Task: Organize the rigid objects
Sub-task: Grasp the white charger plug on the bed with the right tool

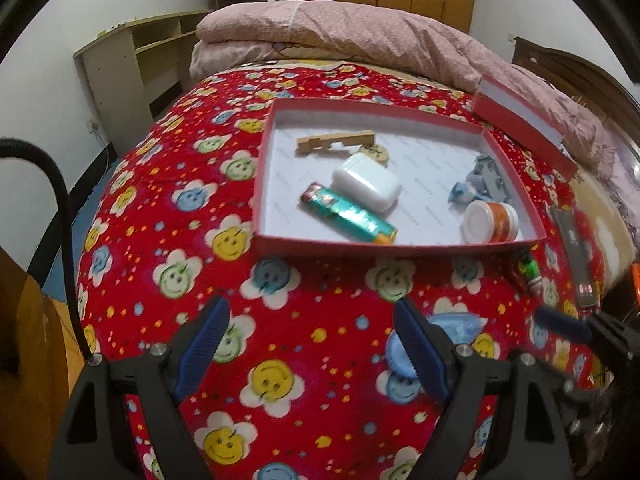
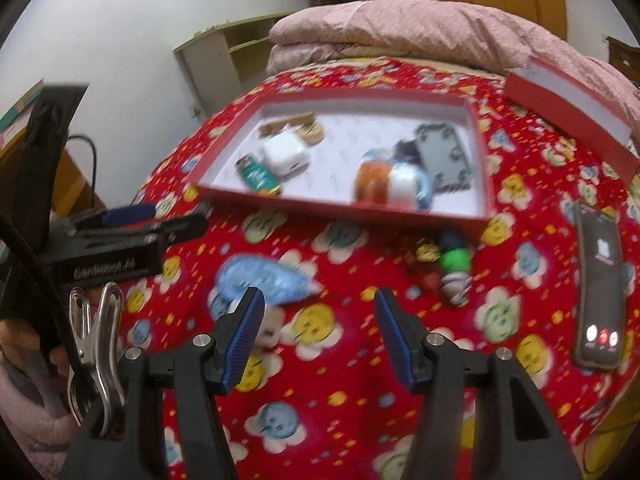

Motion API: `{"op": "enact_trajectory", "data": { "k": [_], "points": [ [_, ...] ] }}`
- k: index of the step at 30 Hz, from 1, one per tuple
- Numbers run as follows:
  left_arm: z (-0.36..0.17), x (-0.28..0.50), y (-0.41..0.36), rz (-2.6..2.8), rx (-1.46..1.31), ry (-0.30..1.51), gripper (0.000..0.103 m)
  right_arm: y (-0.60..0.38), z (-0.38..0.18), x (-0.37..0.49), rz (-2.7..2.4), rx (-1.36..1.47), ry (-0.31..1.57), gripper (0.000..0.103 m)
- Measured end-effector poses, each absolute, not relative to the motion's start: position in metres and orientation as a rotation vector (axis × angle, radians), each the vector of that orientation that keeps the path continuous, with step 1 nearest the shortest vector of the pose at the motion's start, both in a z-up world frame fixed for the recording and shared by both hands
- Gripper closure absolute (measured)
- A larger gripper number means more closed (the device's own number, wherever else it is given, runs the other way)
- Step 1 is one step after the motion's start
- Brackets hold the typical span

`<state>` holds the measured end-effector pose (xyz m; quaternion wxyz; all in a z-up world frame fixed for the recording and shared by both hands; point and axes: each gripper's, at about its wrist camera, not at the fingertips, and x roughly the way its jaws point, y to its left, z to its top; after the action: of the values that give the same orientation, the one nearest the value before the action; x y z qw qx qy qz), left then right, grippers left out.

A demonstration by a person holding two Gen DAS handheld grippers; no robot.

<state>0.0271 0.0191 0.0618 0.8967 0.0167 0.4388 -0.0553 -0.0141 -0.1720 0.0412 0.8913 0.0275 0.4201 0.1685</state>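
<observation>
Here a red flowered blanket (image 1: 168, 216) covers the bed, white walls around.

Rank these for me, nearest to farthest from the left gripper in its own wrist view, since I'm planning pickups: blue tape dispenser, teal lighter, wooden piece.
1. Blue tape dispenser, on the blanket beside the left gripper's right finger.
2. Teal lighter, at the red box's near edge.
3. Wooden piece, toward the box's far wall.

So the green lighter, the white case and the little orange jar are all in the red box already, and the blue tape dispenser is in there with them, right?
Not quite. The lighter, white case and orange jar lie in the red box, but the blue tape dispenser is outside it, on the flowered blanket in front of the box. The right wrist view shows it.
</observation>
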Motion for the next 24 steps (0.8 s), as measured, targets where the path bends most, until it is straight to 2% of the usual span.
{"op": "enact_trajectory", "data": {
  "k": [19, 20, 23, 24],
  "points": [
    [0.046, 0.021, 0.041, -0.079, 0.002, 0.940, 0.016, -0.128, 0.009, -0.017, 0.431, 0.002, 0.917, 0.045],
    [0.046, 0.021, 0.041, -0.081, 0.002, 0.939, 0.016, -0.128, 0.009, -0.017, 0.429, 0.000, 0.912, 0.048],
    [0.046, 0.019, 0.038, -0.086, 0.004, 0.936, 0.016, -0.125, 0.008, -0.020, 0.450, -0.004, 0.903, 0.071],
    [0.045, 0.019, 0.036, -0.086, 0.005, 0.937, 0.016, -0.125, 0.008, -0.021, 0.458, -0.002, 0.904, 0.073]
  ]
}}
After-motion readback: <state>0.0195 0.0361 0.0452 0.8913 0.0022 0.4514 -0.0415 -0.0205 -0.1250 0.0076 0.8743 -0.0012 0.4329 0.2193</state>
